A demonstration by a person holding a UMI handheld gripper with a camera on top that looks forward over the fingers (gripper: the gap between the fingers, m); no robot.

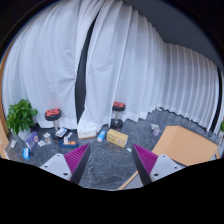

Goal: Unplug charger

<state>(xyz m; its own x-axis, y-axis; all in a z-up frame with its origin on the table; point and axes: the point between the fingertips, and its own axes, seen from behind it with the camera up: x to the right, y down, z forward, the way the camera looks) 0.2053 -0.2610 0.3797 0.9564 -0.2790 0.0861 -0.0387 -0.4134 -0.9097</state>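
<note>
White curtains (pixel 110 60), one plant (pixel 21 115), gripper (pixel 111 160) open

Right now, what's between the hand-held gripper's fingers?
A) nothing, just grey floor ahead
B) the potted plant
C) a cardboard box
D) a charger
A: the hand-held gripper is open, with only bare grey floor between its fingers; the potted plant stands well off to one side, by the white curtain.

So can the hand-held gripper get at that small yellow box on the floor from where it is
Probably yes. The hand-held gripper is open, and the yellow box lies on the grey floor just beyond its fingers, with nothing visible in between. The cardboard box sits off to one side.
</note>
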